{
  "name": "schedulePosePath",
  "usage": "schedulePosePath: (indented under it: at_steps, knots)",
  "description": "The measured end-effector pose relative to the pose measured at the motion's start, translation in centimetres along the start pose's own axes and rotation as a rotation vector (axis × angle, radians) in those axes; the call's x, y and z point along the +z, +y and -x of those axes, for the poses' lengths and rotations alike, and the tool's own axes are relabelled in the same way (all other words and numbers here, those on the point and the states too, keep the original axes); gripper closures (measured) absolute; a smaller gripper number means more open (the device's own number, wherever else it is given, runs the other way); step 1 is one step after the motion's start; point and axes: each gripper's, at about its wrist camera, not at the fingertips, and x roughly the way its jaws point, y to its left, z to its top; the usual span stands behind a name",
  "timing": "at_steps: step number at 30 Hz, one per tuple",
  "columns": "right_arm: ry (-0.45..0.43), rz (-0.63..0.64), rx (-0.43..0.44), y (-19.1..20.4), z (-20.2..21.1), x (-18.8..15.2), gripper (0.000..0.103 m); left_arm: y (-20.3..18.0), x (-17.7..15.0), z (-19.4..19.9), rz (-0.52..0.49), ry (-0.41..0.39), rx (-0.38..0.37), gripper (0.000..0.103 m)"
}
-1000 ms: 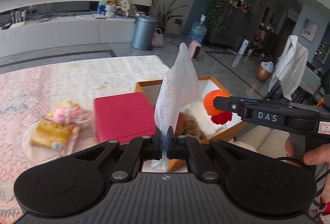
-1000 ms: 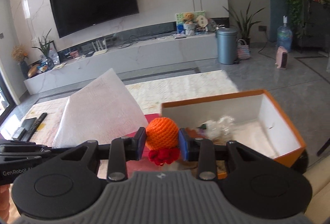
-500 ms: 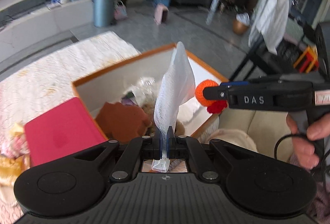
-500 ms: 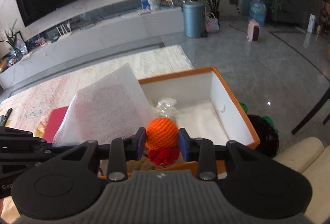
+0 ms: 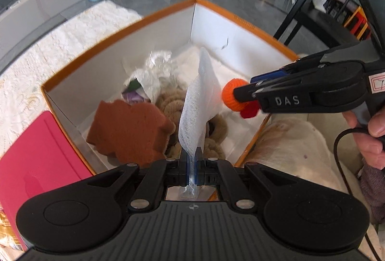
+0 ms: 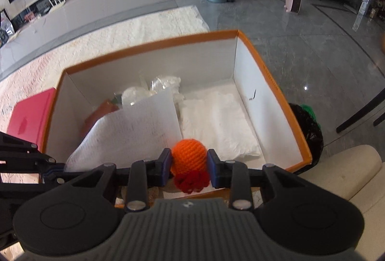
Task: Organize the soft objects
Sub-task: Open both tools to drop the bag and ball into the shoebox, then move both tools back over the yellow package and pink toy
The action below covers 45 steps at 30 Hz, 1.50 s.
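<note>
Left gripper (image 5: 192, 161) pinched white mesh sheet (image 5: 197, 111), right gripper (image 6: 189, 166) clamped orange ball (image 6: 189, 155); both over box (image 6: 269, 83).

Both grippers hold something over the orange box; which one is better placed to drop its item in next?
Probably right: the right gripper holds the orange crochet toy above bare white lining in the orange box; the left gripper has its white mesh sheet over piled items.
</note>
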Motion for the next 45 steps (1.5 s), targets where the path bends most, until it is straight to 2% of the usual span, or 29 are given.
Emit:
schedulePosePath:
  at_steps: [5,11,14,17,19,21,27,32,35,38,45]
  knots:
    - [0.037,0.009,-0.013,-0.1,-1.4,0.0,0.084,0.1,0.0,-1.2,0.007,0.058,0.007,0.099]
    - [0.052,0.025,-0.015,0.5,-1.5,0.1,0.083,0.4,-0.1,-1.2,0.024,0.071,0.017,0.094]
    - [0.038,0.023,-0.012,0.8,-1.1,0.2,0.083,0.6,0.1,-0.9,0.03,0.064,0.037,0.08]
    - [0.024,0.029,-0.012,1.0,-0.5,0.1,0.077,0.6,0.1,-0.3,0.034,0.028,0.02,0.061]
    - [0.012,0.036,-0.017,1.2,0.0,0.1,0.072,0.5,0.0,0.3,0.031,0.005,0.033,0.032]
    - [0.0,0.038,-0.023,1.3,0.4,0.1,0.068,0.3,-0.2,1.0,0.009,-0.024,0.049,0.028]
    - [-0.029,0.031,-0.028,1.5,2.0,0.1,0.06,0.2,-0.8,3.2,0.0,-0.067,0.048,0.023]
    - [-0.049,0.035,-0.025,2.2,3.4,-0.4,0.052,0.2,-1.8,5.1,0.015,-0.105,0.054,0.023]
    - [-0.059,0.04,-0.022,2.8,4.1,-0.8,0.05,0.2,-2.6,6.4,0.03,-0.132,0.068,0.023]
    - [-0.073,0.047,-0.008,3.7,5.0,-1.4,0.043,0.4,-3.4,7.7,0.052,-0.166,0.08,0.023]
    - [-0.1,0.076,0.018,6.2,6.8,-2.3,0.04,1.3,-4.8,10.8,0.104,-0.248,0.115,0.023]
